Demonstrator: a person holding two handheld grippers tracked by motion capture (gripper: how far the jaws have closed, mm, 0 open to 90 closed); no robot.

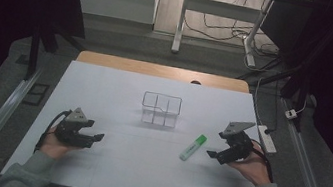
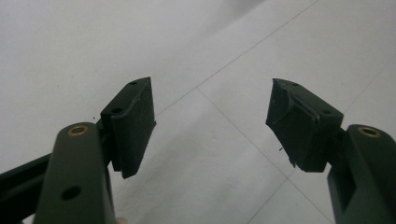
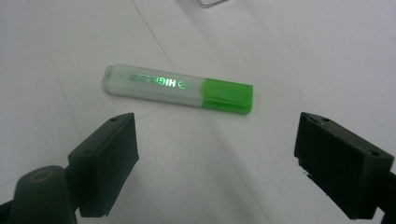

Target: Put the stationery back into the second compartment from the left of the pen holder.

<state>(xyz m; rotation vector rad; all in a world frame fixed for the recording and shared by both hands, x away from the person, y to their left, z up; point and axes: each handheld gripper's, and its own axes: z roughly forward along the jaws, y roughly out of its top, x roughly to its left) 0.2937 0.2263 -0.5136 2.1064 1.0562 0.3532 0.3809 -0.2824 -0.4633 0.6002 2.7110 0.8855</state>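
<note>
Mid-table, clear divided holder (image 1: pixel 161 109), nothing inside

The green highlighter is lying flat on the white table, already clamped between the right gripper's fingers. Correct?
Not quite. The green highlighter does lie flat on the white table, but it is not clamped: the right gripper is open, its fingers short of the highlighter and apart from it. The right gripper view shows this.

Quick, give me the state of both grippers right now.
Left gripper: jaws open, nothing between them, white table beneath.
Right gripper: jaws open, holding nothing; the green highlighter lies just ahead of them, untouched.
</note>
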